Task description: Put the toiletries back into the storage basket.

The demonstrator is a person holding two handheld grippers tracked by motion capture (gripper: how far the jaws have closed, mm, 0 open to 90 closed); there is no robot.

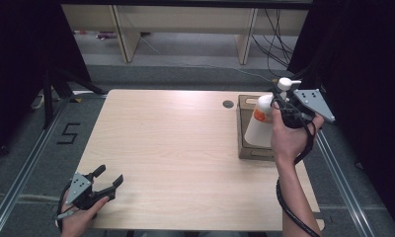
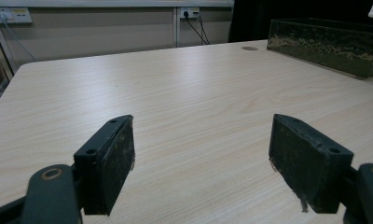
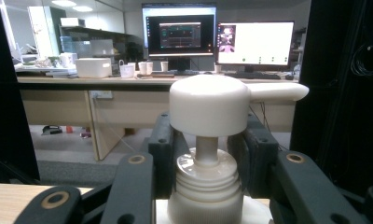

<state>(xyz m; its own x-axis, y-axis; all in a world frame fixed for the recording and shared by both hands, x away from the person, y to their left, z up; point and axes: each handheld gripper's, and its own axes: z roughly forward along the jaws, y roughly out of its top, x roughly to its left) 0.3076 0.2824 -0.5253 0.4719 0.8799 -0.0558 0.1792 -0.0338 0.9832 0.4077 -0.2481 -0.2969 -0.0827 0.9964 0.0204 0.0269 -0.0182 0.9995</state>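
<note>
Pale wooden tabletop lies mostly bare. At its far right edge, the right tool grips a white pump bottle by the neck, held over the cardboard box; setting it down looks still to come. The left tool rests agape near the front corner, room aplenty between.

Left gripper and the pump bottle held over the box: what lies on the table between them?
Nothing: in the high view only bare table lies between the left gripper and the pump bottle at the box.
</note>
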